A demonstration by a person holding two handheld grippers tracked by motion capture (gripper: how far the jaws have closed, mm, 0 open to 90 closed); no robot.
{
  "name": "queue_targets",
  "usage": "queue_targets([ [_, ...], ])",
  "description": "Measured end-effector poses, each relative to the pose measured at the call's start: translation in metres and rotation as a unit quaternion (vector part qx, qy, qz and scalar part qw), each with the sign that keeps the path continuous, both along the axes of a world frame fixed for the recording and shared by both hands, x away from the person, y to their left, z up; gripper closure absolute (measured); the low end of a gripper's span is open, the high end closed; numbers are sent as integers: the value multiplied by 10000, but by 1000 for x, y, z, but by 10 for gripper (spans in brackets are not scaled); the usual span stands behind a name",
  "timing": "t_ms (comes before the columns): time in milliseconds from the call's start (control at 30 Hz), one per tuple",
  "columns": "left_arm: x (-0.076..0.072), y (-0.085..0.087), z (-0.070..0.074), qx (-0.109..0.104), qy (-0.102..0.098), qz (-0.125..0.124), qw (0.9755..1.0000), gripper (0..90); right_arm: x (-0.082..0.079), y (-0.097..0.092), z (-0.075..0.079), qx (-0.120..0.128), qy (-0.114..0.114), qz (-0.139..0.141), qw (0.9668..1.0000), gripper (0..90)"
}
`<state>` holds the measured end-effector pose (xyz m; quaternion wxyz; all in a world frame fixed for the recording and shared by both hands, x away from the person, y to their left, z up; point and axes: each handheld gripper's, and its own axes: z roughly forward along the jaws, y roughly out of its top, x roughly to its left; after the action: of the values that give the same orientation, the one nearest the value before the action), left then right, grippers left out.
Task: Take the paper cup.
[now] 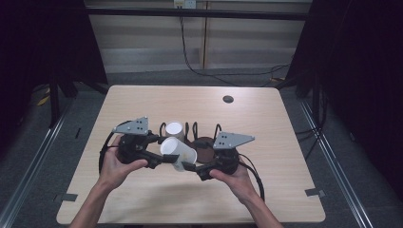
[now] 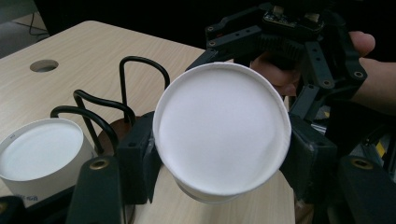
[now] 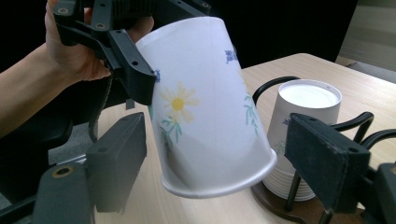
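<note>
A white paper cup (image 1: 178, 153) with a yellow flower on its side is hanging in the air above the wooden surface (image 1: 266, 128), tipped over on a slant. In the left gripper view its round white bottom (image 2: 219, 133) is facing the camera. In the right gripper view its open rim is pointing down toward the surface.

The left tool (image 1: 159, 159) is squeezing the cup. Its black pads are pressing on both sides near the bottom of the cup, and the person's left hand (image 1: 114, 168) is holding that tool.

The right tool (image 1: 190, 167) is reaching at the cup's rim end. One pad (image 3: 116, 154) is sitting just beside the cup wall and the other pad (image 3: 322, 161) is standing a little apart from the rim. The jaws are partly open, with the cup between them, and I cannot tell if either pad is touching it. The person's right hand (image 1: 235, 178) is holding this tool.

Just behind the cup, a dark round stand (image 1: 204, 147) with bent black wire loops (image 1: 190, 129) is sitting on the surface. A stack of white cups (image 1: 174, 129) is standing upright on it, bottoms up.
</note>
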<state>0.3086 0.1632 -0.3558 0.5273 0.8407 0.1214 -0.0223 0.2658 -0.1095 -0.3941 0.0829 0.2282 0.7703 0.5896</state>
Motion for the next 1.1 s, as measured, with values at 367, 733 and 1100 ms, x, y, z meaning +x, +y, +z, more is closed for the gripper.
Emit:
queue_targets([
  [367, -3, -1, 3, -74, -34, -46, 10000, 372, -1, 5, -8, -49, -119, 56, 9999, 217],
  [733, -3, -2, 1, -86, 60, -197, 9997, 372, -3, 13, -13, -80, -271, 197, 9994, 211],
  [1100, -3, -3, 0, -54, 206, -339, 9992, 371, -5, 22, -17, -128, -389, 298, 9987, 250],
])
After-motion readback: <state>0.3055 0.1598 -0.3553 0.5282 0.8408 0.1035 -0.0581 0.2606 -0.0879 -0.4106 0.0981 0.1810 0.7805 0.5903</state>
